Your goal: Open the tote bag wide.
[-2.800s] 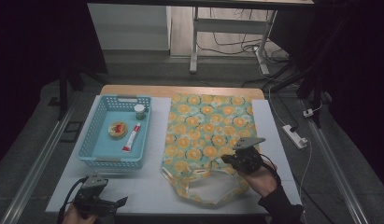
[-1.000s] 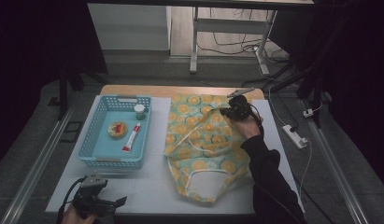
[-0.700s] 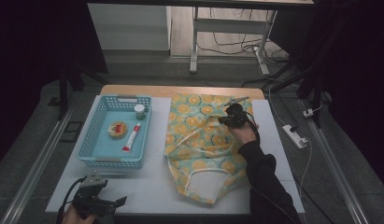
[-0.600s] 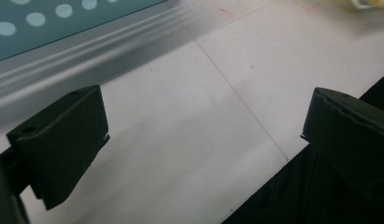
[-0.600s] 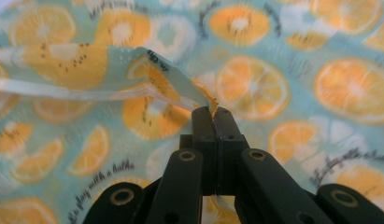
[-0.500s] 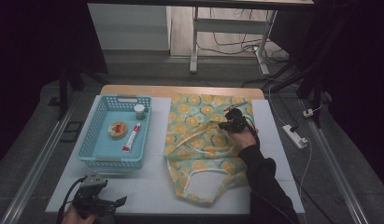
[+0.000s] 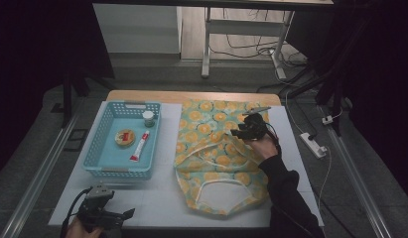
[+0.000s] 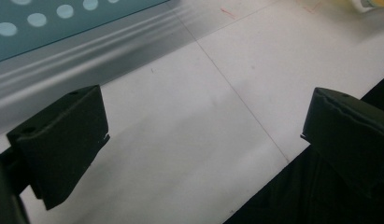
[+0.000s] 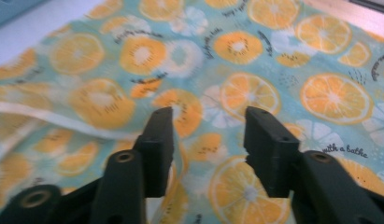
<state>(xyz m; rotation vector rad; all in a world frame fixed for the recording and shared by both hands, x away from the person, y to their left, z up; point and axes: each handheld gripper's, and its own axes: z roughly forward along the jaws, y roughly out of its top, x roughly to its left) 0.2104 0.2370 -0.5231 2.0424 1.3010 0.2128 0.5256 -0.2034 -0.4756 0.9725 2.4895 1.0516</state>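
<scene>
The left gripper (image 7: pixel 123 214) sits at the near left corner of the white tabletop (image 7: pixel 157 198), just in front of the blue basket (image 7: pixel 104 148). In the left gripper view its jaws stand wide apart with only bare tabletop between them — nothing is held. The basket holds three items: a small jar with a white lid (image 7: pixel 148 118) at the far side, a round orange-and-red item (image 7: pixel 125 137) in the middle, and a red-and-white tube (image 7: pixel 141 146) lying beside it.

Right of the basket, an orange-print cloth (image 7: pixel 211 134) lies spread over the middle of the tabletop, reaching from the far edge toward the near edge. Its near end is turned up, showing a white lining (image 7: pixel 219 193), and a pale strap (image 7: pixel 204 151) runs across the print.

The right gripper (image 7: pixel 237 133) is over the right part of the cloth, toward the far end. Its jaws have just been opening and now stand partly apart. In the right gripper view (image 9: pixel 208 135) a raised fold of the cloth lies close against the left jaw — the pads do not press on it.
</scene>
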